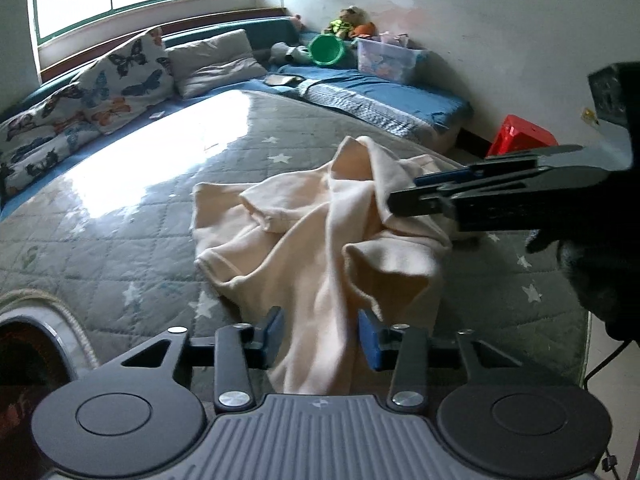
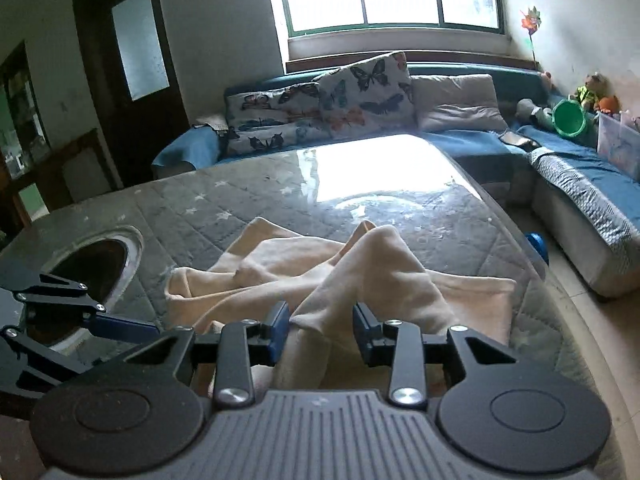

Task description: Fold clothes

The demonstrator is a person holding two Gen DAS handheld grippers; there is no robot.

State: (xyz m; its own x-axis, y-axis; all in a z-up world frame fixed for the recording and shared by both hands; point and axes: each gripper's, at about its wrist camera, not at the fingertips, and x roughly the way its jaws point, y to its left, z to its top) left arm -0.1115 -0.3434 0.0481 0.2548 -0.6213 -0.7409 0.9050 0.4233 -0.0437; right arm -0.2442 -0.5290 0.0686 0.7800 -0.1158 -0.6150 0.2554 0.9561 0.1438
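- The cream garment lies crumpled near the middle of the table's grey star-quilted cover — sleeves and hem twisted over one another, nothing flat yet.
- The left gripper straddles a ridge of the cloth at its near edge; its blue pads stand partly spread on either side of the fabric, and I cannot tell whether they press it yet.
- The right gripper is likewise part-spread around a raised fold; in the left wrist view its jaws look narrow, with cloth just at the tips.
- To my eye the step is getting a grip so the garment can be spread. It would go best if each gripper bit a single layer at an edge or seam, not a bunched ridge, then both pulled apart evenly and kept the cloth low over the table.
- No brand, label or legible writing shows — only a butterfly-print cushion behind.
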